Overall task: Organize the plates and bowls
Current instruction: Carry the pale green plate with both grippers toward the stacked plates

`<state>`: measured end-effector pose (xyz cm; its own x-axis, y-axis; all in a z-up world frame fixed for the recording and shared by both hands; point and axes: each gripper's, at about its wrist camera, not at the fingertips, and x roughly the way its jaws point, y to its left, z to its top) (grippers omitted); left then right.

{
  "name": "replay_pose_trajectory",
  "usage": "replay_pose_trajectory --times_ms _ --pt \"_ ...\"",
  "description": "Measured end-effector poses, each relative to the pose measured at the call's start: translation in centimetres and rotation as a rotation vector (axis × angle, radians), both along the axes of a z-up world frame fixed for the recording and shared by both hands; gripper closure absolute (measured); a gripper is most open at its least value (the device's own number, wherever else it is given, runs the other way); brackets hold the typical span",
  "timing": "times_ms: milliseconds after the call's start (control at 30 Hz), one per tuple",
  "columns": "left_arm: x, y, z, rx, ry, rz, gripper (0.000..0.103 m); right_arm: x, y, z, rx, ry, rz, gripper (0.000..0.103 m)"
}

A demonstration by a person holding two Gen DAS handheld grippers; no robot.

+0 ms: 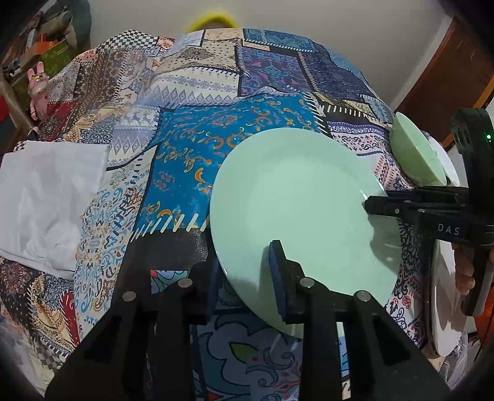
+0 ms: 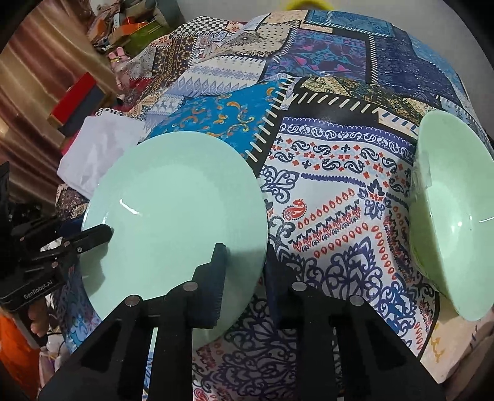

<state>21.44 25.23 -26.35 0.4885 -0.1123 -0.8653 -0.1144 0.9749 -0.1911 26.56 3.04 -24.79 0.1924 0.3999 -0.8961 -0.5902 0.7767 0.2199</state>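
We grip one pale green plate (image 1: 296, 209) from two sides over a table draped in a patchwork-print tablecloth (image 1: 191, 148). Our left gripper (image 1: 247, 283) pinches the plate's rim at about seven o'clock in the left wrist view, one blue-padded finger (image 1: 278, 277) lying on the upper face and its partner tucked beneath. Our right gripper (image 1: 375, 205) bites the opposite rim at three o'clock in that same view, jaws drawn narrow on the edge. White letters reading "DAS" show on the right gripper's black body, and a small green light glows on the housing above. From the right wrist view, "GenRobot.AI" can be read on the left gripper's (image 2: 105, 231) casing at eight o'clock.

A green bowl (image 2: 457, 222) stands on the cloth at three o'clock in the right wrist view, well apart from the plate, its far side cut off by the picture's edge. In the left wrist view a white plate (image 1: 444, 296) shows only as a sliver behind the right gripper at four o'clock, so we cannot tell what it rests on. Part of a hand (image 1: 464, 265) is visible on that gripper's handle.

A crumpled white cloth (image 1: 49, 197) lies on the table at nine o'clock in the left wrist view. A pink rabbit figure (image 1: 37, 89) and cluttered boxes sit beyond the table at ten o'clock, too blurred to read. A yellow shape (image 1: 213, 19) at twelve o'clock is largely hidden by the table's far edge.
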Motion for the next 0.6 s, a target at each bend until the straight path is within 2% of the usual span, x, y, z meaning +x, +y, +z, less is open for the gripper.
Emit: replay_pose_trajectory --times_ms 267,600 --pt "-0.3 -0.7 0.8 0.001 -0.020 0.009 0.073 -0.5 -1.2 0.6 0.016 -0.002 -0.032 0.082" --pt "-1.6 -2.4 4.0 0.020 -0.087 -0.008 0.074 -2.1 -3.1 3.5 0.068 -0.052 -0.065 0.082"
